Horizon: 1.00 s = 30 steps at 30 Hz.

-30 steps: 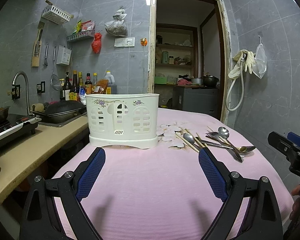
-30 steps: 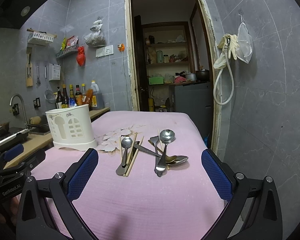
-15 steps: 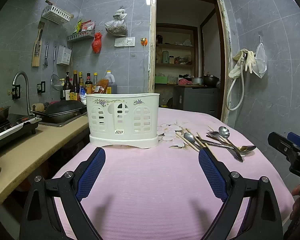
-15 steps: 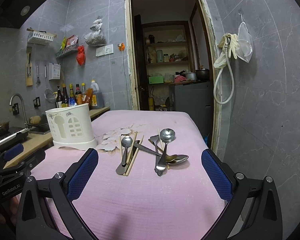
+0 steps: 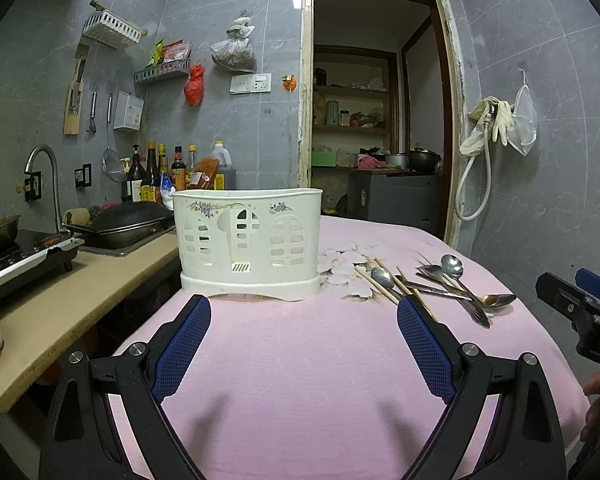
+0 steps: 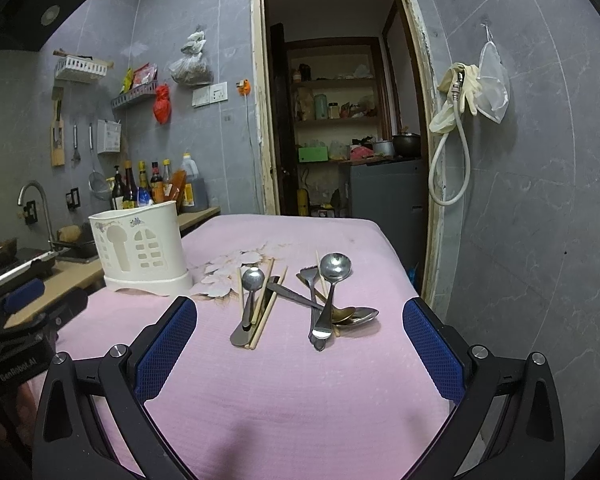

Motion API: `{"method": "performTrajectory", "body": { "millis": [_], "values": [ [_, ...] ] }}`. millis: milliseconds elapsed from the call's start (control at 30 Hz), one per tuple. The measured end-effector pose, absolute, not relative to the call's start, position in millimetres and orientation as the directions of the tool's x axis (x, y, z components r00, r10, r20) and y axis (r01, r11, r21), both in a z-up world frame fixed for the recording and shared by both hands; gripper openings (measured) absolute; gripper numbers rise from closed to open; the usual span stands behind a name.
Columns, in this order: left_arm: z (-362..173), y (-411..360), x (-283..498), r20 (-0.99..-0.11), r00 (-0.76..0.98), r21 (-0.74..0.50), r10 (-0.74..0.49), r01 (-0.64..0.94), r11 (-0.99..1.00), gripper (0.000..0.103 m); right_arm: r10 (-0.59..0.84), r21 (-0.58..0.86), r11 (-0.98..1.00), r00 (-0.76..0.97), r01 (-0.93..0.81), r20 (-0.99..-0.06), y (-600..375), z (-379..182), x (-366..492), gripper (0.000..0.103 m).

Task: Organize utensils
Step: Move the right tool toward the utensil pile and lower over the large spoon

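A white plastic utensil holder stands on the pink tablecloth; it also shows in the right wrist view at the left. Several steel spoons and wooden chopsticks lie loose on the cloth to its right; in the left wrist view the spoons lie at the right. My left gripper is open and empty, a little short of the holder. My right gripper is open and empty, just short of the utensils.
The pink tablecloth covers the table. A kitchen counter with a wok, stove and sauce bottles runs along the left. An open doorway is behind the table. The tiled wall is close on the right.
Both grippers have crept slightly forward; the holder and utensils look a touch nearer. Nothing was grasped or moved.
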<state>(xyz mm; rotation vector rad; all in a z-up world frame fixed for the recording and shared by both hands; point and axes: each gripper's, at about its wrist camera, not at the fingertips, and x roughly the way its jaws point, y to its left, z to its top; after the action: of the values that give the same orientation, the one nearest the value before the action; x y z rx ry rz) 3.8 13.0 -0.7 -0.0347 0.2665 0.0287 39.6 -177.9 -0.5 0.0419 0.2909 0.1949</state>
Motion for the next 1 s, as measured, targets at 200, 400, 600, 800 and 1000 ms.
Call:
{"method": "performTrajectory", "body": {
  "millis": [200, 400, 600, 800, 1000],
  "values": [
    [12, 14, 20, -0.265, 0.963, -0.006, 0.047, -0.050, 0.999, 0.092, 0.175, 0.034, 0.984, 0.935, -0.173, -0.310, -177, 6, 49, 0.103],
    [27, 19, 40, -0.274, 0.961, -0.008, 0.046, -0.050, 0.999, 0.092, 0.176, 0.024, 0.984, 0.930, -0.178, -0.323, -179, 15, 64, 0.103],
    [40, 13, 63, -0.291, 0.957, 0.008, 0.024, -0.022, 1.000, 0.091, 0.171, -0.003, 0.983, 0.933, -0.181, -0.317, -179, 26, 80, 0.103],
    [46, 7, 84, -0.321, 0.947, 0.018, -0.010, 0.016, 1.000, 0.091, 0.174, -0.018, 0.982, 0.933, -0.189, -0.314, -178, 34, 98, 0.103],
    [51, 1, 110, -0.363, 0.931, -0.001, -0.046, 0.049, 0.999, 0.091, 0.168, -0.047, 0.980, 0.933, -0.193, -0.319, -180, 40, 118, 0.103]
  ]
}}
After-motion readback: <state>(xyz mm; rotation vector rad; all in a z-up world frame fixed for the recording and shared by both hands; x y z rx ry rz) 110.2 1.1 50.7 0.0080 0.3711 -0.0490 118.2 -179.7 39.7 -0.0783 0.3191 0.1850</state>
